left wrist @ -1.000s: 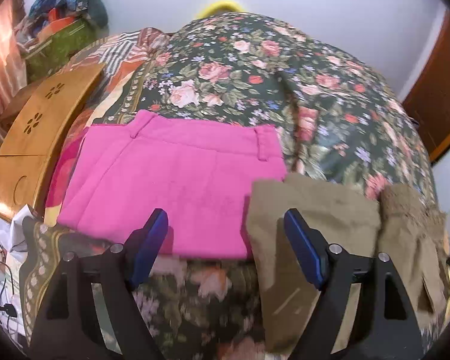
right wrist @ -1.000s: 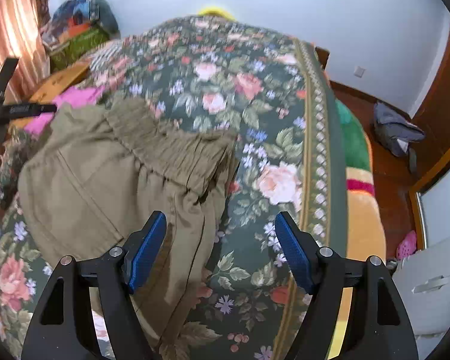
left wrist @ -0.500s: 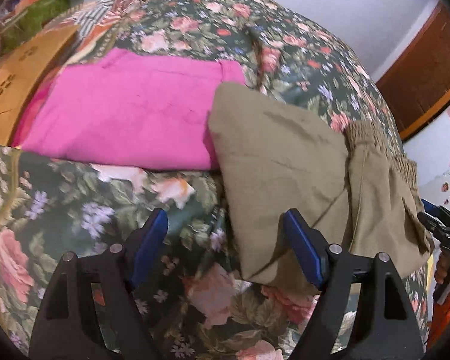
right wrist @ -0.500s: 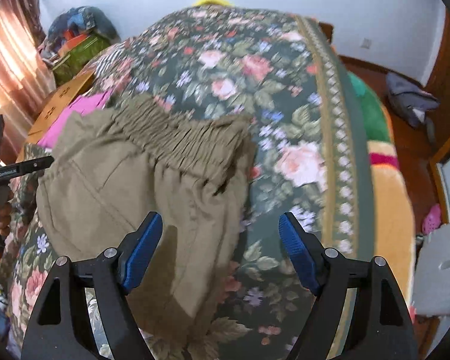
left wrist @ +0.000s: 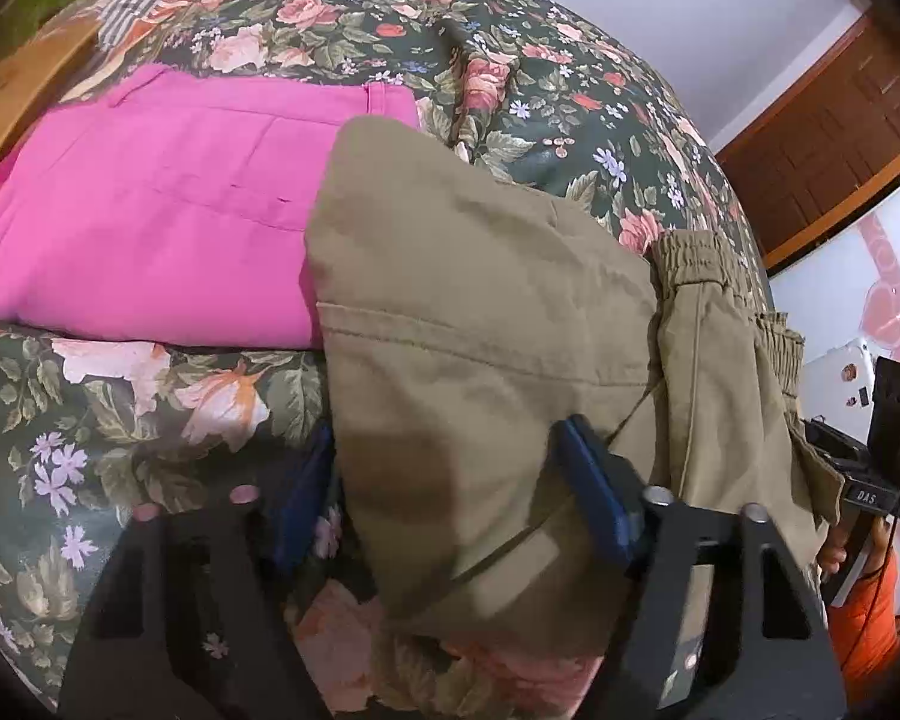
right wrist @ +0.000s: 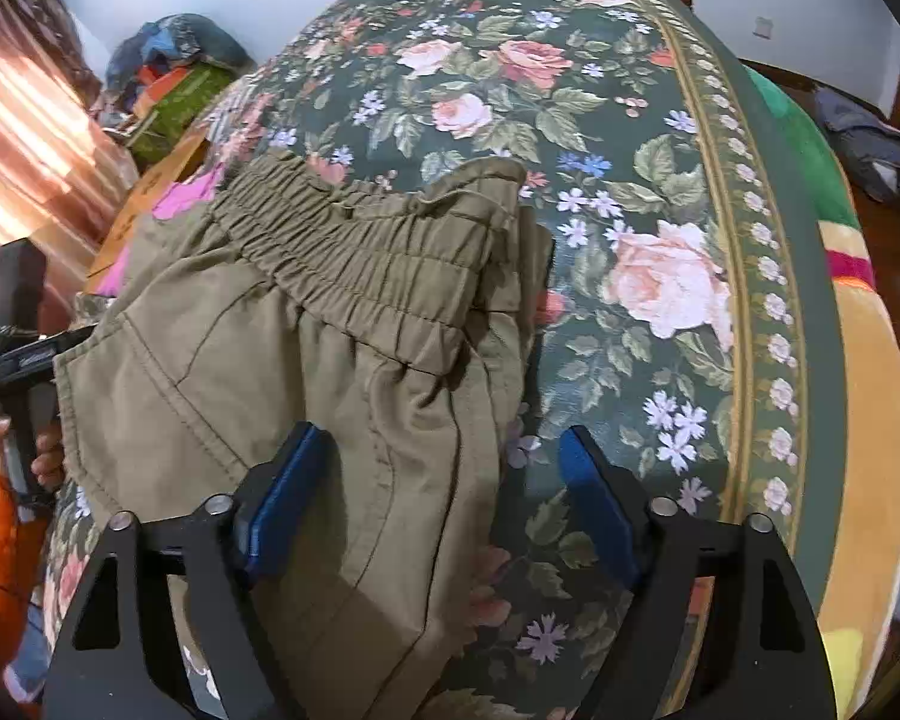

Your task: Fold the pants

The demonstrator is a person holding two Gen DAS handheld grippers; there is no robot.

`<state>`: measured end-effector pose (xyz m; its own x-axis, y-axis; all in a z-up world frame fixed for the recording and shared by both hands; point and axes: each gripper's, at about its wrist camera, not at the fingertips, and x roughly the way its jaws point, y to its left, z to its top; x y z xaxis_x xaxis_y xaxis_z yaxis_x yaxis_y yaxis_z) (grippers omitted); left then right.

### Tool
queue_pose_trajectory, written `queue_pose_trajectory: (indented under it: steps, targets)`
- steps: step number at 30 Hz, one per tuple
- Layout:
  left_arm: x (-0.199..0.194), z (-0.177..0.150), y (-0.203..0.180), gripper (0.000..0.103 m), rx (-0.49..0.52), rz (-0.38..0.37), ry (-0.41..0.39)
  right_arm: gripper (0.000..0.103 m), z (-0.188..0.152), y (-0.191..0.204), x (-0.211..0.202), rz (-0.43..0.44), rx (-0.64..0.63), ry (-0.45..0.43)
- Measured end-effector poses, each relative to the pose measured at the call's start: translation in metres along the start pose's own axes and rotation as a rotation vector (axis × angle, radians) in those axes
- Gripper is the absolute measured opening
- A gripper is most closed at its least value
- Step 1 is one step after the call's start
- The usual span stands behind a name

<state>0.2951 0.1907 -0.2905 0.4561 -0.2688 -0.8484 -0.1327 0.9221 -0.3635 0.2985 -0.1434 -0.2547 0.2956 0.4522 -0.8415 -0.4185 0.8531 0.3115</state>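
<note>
Olive khaki pants [left wrist: 486, 300] lie partly folded on the floral bedspread [left wrist: 120, 396], their gathered elastic waistband [right wrist: 354, 258] toward the right. My left gripper [left wrist: 450, 498] is open, its jaws straddling the folded leg end of the pants near the bed's front edge. My right gripper [right wrist: 435, 498] is open, its jaws astride the pants' right side just below the waistband. The khaki cloth passes between both pairs of jaws without being pinched. Each gripper shows in the other's view: the right [left wrist: 882, 450], the left [right wrist: 18, 348].
Folded pink pants [left wrist: 150, 216] lie left of the khaki pants, touching them. A wooden board [left wrist: 6, 96] and a pile of clothes [right wrist: 174, 78] sit at the bed's far left. The bed's right edge [right wrist: 810, 300] drops to the floor, near a brown door [left wrist: 828, 144].
Both grippers have moved forward and down onto the khaki pants; the left swung right from the pink pants over the khaki leg end. Both stayed open.
</note>
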Motion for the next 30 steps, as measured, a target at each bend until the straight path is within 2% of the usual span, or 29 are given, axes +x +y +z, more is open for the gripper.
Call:
queue_pose_trajectory:
  steps: [2, 3, 7, 8, 11, 15, 20, 30]
  targets:
    - [-0.001, 0.0, -0.003, 0.059, -0.003, 0.004, -0.003, 0.054, 0.0, 0.003, -0.001, 0.037, -0.003, -0.007]
    - [-0.002, -0.001, -0.004, 0.057, -0.004, 0.014, -0.006, 0.053, 0.001, 0.006, -0.001, 0.037, -0.004, -0.01]
    - [-0.01, -0.005, -0.012, 0.035, 0.041, 0.046, -0.019, 0.035, 0.003, 0.015, -0.003, 0.009, -0.029, -0.032]
    - [-0.013, -0.007, -0.015, 0.03, 0.062, 0.065, -0.028, 0.027, 0.003, 0.017, -0.005, -0.002, -0.032, -0.039]
    - [-0.02, -0.011, -0.02, 0.021, 0.083, 0.104, -0.047, 0.014, 0.006, 0.02, -0.011, -0.021, -0.046, -0.064]
    - [-0.035, -0.014, -0.022, 0.012, 0.092, 0.127, -0.077, 0.01, 0.009, 0.024, -0.022, -0.026, -0.064, -0.097]
    - [-0.053, -0.017, -0.023, 0.002, 0.097, 0.107, -0.1, 0.009, 0.012, 0.031, -0.041, -0.012, -0.086, -0.14]
    - [-0.099, -0.021, -0.044, 0.002, 0.163, 0.107, -0.191, 0.007, 0.017, 0.066, -0.068, -0.01, -0.166, -0.216]
